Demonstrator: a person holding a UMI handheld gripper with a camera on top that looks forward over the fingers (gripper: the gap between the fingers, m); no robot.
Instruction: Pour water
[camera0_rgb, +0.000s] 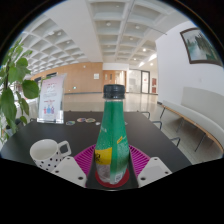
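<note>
A green plastic bottle (113, 135) with a black cap and a yellow label stands upright between my fingers. Its base is over a red round disc (100, 181) on the black table (150, 135). My gripper (112, 160) is shut on the bottle, with the pink pads (85, 158) pressing on both of its sides. A white cup (46, 152) with dark dots stands on the table to the left, just beyond the left finger.
A leafy green plant (12, 90) rises at the left of the table. A standing sign (50, 100) is behind the table on the left. A pale bench (195, 118) runs along the right wall of a wide hall.
</note>
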